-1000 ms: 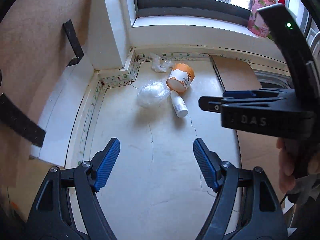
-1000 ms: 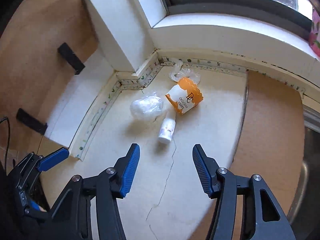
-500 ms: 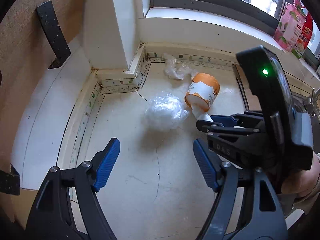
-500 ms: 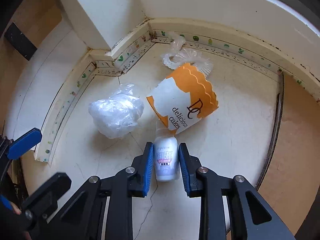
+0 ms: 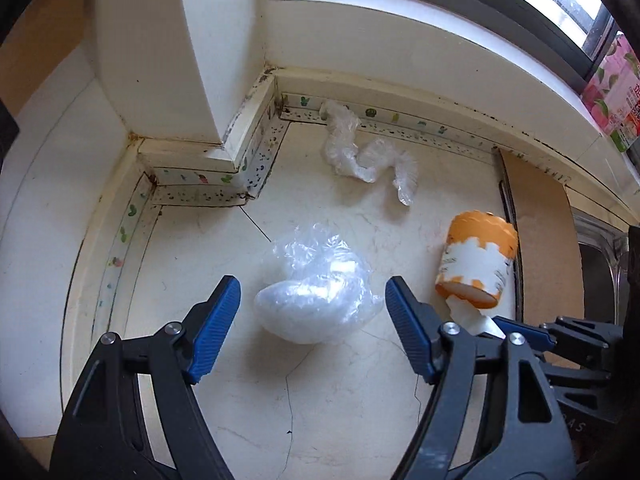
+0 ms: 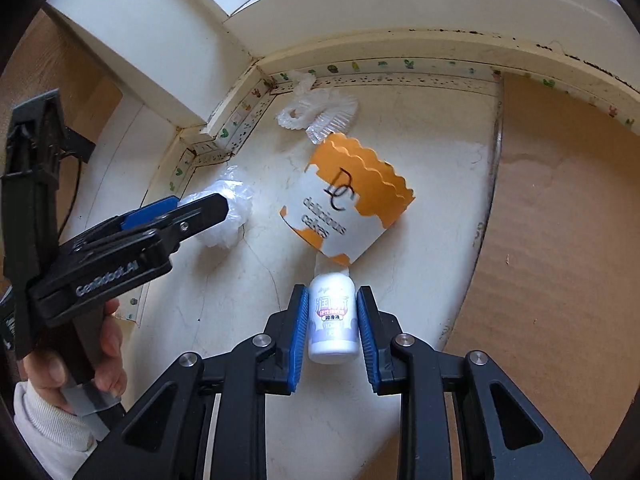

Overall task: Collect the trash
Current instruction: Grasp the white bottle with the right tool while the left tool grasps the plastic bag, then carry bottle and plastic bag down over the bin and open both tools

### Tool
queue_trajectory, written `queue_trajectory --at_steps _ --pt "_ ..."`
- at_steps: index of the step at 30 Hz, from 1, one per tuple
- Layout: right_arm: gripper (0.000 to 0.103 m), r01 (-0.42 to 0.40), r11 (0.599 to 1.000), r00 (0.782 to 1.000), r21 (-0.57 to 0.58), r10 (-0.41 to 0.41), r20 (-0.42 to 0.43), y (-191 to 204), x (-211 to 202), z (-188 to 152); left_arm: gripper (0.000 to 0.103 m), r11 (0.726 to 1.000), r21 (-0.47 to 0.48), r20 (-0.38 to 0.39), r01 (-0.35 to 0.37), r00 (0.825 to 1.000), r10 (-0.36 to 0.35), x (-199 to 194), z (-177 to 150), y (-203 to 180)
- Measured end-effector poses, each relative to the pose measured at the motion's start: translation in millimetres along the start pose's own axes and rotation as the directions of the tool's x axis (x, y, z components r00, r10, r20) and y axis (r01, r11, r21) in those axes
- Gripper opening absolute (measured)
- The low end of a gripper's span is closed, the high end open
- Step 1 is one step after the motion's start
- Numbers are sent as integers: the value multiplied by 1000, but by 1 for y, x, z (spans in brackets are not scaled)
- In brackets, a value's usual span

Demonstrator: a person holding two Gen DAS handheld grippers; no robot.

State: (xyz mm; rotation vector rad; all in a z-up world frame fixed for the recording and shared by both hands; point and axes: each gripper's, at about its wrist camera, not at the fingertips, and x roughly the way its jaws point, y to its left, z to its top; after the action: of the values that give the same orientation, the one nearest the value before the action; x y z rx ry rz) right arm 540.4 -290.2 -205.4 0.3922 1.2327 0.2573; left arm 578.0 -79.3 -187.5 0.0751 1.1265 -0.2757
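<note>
Right wrist view: right gripper [image 6: 332, 320] has closed in on the small white bottle [image 6: 331, 318] — blue pads against both sides, bottle lying on the pale counter [image 6: 432, 216], long axis running straight out along the fingers, neck tucked under the orange-and-white paper cup [image 6: 347, 204] just beyond. Looks gripped, not yet lifted, I'd say. Left wrist view: left gripper [image 5: 313, 320] has jaws wide and closing, crumpled clear plastic bag [image 5: 318, 294] sitting between the pads, neither pad touching it. Bag bulges crosswise to the fingers, so a straight squeeze should catch it. Farther back, a twisted plastic wrapper [image 5: 366, 156] lies by the wall trim — nearer the left hand's side.
</note>
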Motion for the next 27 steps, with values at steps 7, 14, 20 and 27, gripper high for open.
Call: queue_trajectory --at_steps 7,14,20,27 --pt "24 -40 999 999 5 40 -8 -2 -4 -8 48 999 -35 3 35 999 -35 12 2 2" --pt "24 -50 999 999 14 50 -1 1 -6 -23 35 998 -60 32 10 999 -8 -4 -10 0" --pt "24 -59 998 998 16 58 14 13 -20 -48 35 999 -39 34 21 999 -19 -40 -42 -6" --pt "24 -60 998 997 22 59 51 38 -49 -106 35 998 19 80 64 995 -65 -112 -104 -18"
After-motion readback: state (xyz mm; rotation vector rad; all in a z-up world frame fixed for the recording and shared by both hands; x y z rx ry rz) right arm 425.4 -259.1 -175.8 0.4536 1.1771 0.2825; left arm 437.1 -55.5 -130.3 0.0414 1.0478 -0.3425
